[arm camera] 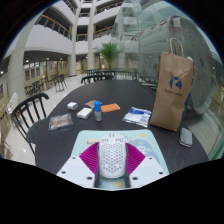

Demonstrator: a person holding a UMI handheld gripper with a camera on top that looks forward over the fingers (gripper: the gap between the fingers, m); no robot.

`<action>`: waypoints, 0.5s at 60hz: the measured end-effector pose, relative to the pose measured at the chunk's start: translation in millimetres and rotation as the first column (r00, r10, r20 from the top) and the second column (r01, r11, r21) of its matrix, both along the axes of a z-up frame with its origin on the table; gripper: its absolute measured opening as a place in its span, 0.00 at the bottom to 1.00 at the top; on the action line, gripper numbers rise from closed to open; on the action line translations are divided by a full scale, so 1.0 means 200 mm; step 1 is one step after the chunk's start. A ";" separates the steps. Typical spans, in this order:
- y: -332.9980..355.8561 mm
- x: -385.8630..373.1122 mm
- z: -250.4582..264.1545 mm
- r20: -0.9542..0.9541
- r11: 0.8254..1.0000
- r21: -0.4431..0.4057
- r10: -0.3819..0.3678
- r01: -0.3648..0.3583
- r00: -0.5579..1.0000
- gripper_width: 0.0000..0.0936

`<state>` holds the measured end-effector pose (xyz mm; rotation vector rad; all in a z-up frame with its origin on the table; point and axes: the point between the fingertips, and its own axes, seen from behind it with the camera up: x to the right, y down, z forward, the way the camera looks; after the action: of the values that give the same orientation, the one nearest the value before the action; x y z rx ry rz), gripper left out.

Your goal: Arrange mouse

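A white perforated mouse (112, 156) sits between my gripper's (112, 160) two fingers, with the magenta pads (90, 158) pressing against both its sides. The gripper is shut on the mouse and holds it above the near edge of the dark round table (60, 140). The mouse's front part is hidden behind the gripper body.
On the table lie a brown paper bag (172, 88) with a blue logo at the right, a phone (185, 137), a magazine (137, 117), an orange card (110, 107), a blue bottle (98, 110), small boxes (84, 113) and a packet (59, 121). Chairs (25, 110) stand around.
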<state>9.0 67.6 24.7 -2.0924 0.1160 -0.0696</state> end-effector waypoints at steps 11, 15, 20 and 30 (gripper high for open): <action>-0.03 0.01 -0.16 0.015 0.996 -0.092 -0.005 0.006 1.000 0.51; -0.06 -0.01 -0.20 -0.021 0.991 -0.130 0.026 -0.028 0.999 0.61; -0.11 -0.05 -0.16 -0.068 0.989 -0.119 0.079 -0.087 0.995 0.91; -0.48 -0.15 -0.04 -0.187 0.975 -0.120 0.162 -0.186 0.969 0.91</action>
<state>-22.0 -27.8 16.4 -2.2352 0.0341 0.2210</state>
